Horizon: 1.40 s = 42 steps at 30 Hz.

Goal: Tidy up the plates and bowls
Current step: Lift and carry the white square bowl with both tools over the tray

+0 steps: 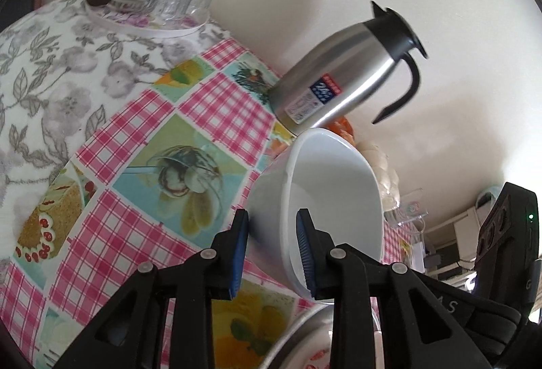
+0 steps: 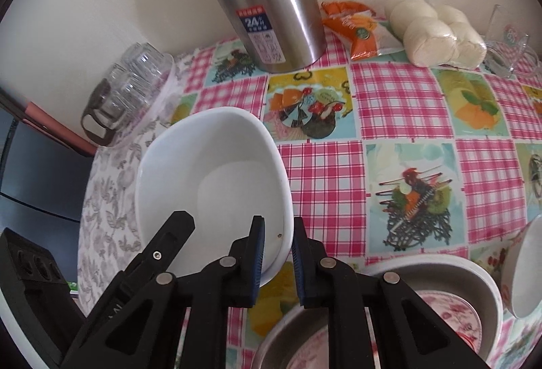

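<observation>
The left gripper is pinching the wall of the deep white ceramic bowl, one pad inside, one outside; the right gripper is clamping the opposite rim, so the bowl is hanging tilted between both jaws, above the grey metal dishes

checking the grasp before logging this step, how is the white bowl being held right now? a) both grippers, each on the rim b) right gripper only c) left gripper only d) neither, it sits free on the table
a, the left gripper straddles the white bowl rim with one finger inside and one outside, and the right gripper pinches its rim on the other side.
</observation>
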### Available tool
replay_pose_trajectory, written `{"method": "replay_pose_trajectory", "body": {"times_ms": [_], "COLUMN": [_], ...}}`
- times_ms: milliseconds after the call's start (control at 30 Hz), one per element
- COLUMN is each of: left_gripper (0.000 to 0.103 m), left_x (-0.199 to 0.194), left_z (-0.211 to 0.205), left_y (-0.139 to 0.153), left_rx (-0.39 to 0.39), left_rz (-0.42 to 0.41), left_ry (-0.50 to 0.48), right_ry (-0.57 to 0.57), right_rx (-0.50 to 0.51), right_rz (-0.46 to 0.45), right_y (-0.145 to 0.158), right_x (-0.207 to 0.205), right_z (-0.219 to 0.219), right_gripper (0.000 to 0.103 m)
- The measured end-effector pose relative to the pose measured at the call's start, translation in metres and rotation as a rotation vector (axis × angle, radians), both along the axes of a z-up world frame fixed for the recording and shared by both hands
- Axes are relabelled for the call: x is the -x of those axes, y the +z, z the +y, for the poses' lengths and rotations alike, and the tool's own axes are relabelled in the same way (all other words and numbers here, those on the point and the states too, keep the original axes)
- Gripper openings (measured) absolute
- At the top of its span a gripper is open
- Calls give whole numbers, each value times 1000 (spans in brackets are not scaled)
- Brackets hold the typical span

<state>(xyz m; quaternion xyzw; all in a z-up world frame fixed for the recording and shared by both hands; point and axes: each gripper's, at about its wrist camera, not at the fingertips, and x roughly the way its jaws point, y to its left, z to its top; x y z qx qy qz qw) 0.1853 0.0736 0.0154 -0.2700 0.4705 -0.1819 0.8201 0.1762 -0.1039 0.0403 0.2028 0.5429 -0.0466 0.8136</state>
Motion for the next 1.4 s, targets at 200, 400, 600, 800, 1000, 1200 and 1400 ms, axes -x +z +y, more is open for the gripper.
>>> {"method": "replay_pose_trajectory", "body": {"times_ms": [200, 400, 600, 800, 1000, 1200, 1400], "left_gripper": [30, 30, 30, 30, 30, 30, 30], "left_x": [15, 32, 52, 72, 89, 107, 124], "left_z": [-14, -27, -47, -62, -72, -81, -93], "left_y": [20, 40, 53, 63, 68, 81, 87], "left_rx": [-26, -42, -82, -83, -85, -95, -128], "left_rz": [-39, -79, -114, -140, -146, -182, -215], "left_ry": [-43, -80, -116, -152, -179, -201, -227], "right_ry": [-4, -19, -36, -51, -69, -92, -118], "right_rx": [8, 2, -3, 22, 9, -22, -40], "right_rz": [-32, -74, -114, -158, -194, -238, -290], "right_y": [21, 38, 49, 60, 62, 62, 62], "right_x": [19, 39, 63, 91, 116, 145, 169], "right_z": [-8, -21, -36, -49, -61, -75, -84], "right_gripper": [17, 17, 17, 17, 17, 17, 17]}}
